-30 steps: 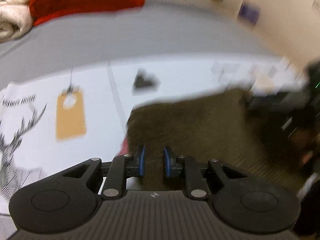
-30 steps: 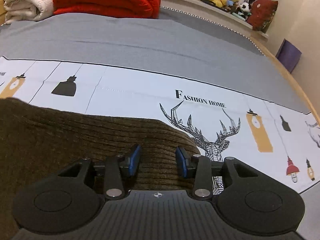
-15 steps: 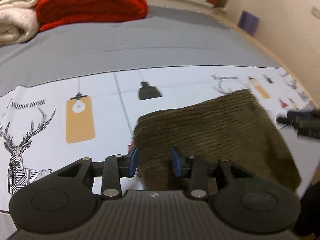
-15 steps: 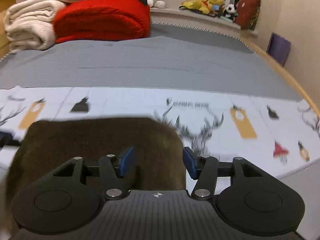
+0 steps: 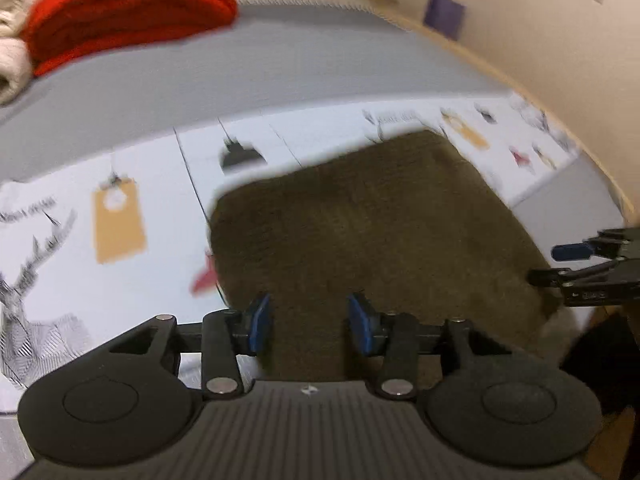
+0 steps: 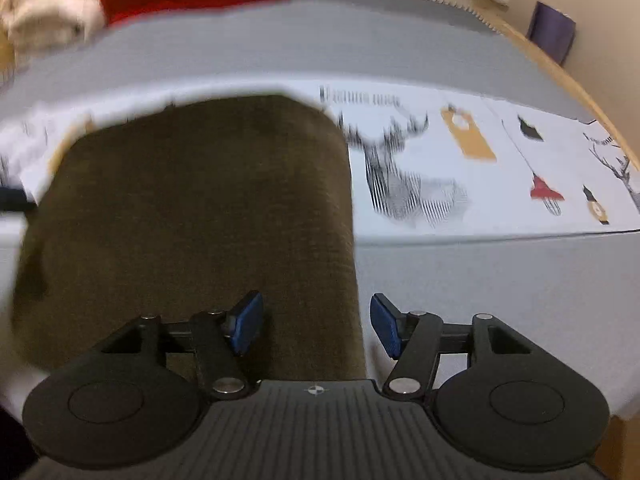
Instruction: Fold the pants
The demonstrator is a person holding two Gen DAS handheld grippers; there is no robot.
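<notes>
While the grey bed (image 5: pixel 320 76) and its printed sheet (image 5: pixel 132 280) carry the load, the brown pants (image 5: pixel 372 232) now lie folded flat on them. You have let go: your left gripper (image 5: pixel 310 322) and right gripper (image 6: pixel 316 326) are opening, nothing pinched. Folding looks nearly finished.

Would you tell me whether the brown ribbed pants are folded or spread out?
Folded: the brown ribbed pants lie as one compact rectangle with rounded corners on the printed white sheet, no legs showing.
</notes>
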